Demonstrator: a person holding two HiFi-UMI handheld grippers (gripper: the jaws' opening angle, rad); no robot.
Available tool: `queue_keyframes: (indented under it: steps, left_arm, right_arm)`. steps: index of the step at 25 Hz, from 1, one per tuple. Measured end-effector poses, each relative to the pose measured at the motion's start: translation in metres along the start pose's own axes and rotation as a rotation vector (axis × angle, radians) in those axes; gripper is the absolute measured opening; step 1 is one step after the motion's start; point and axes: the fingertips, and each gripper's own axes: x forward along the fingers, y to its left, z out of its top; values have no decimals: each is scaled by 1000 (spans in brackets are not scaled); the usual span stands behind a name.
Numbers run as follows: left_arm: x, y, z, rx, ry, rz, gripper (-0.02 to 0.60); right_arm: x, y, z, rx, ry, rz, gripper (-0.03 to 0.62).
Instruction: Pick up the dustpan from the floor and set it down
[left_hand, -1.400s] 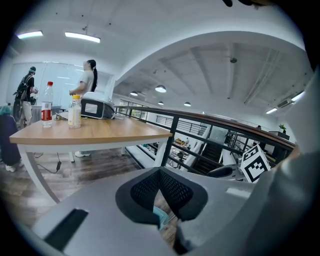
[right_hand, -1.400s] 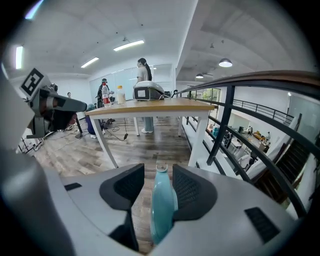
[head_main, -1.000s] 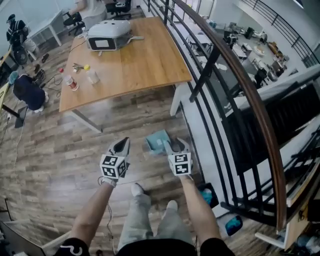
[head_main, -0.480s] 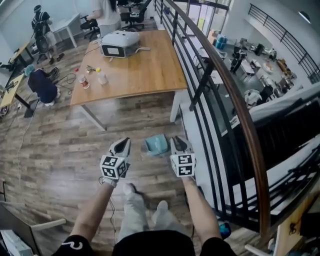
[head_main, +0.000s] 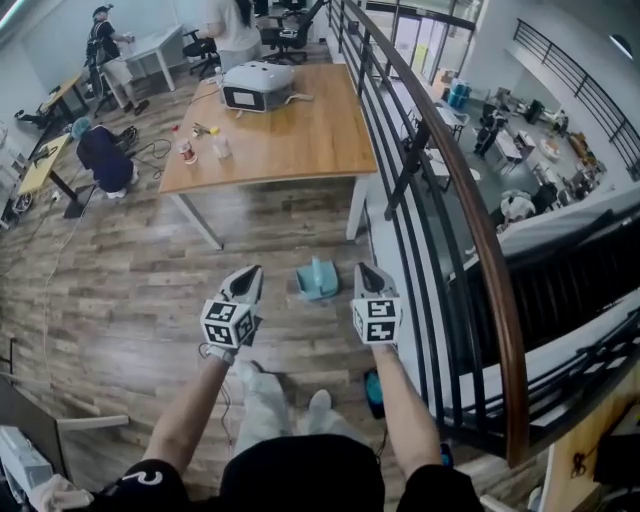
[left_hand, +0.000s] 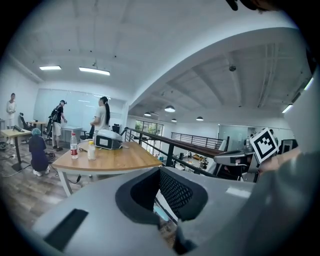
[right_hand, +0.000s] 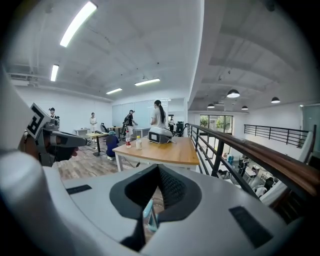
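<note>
Head view: the teal dustpan (head_main: 318, 280) lies on the wooden floor (head_main: 130, 280) at the middle of the frame. It sits between the two grippers and touches neither. The left gripper (head_main: 248, 272) hangs just left of it and the right gripper (head_main: 363, 268) just right of it, each at the end of a bare forearm, both pointing toward the top of the frame. Both sets of jaws taper to a closed point. A wooden table (head_main: 290, 135) fills the upper middle, and a dark railing (head_main: 450, 190) with a brown handrail sweeps down the right side. Left gripper view: the jaws are pressed together with nothing between them. A pale blue sliver shows through the slit below them, too small to name. The table sits at middle left, and the right gripper's marker cube (left_hand: 264, 144) is at the right edge. Right gripper view: these jaws have just been closing and now meet, holding nothing. A strip of the dustpan (right_hand: 149, 214) shows through the narrow gap beneath them, low in the frame. The table stands beyond at centre, and the railing runs off to the right.
</note>
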Motion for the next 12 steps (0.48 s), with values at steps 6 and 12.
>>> queue_keyframes:
  steps: [6, 12]
  left_arm:
    - [-23, -11, 10, -6, -25, 18, -2]
    - [-29, -15, 18, 6, -28, 17, -2]
  right_arm:
    - [-25, 3, 9, -5, -15, 9, -3]
    - [-32, 3, 13, -26, -7, 9, -3]
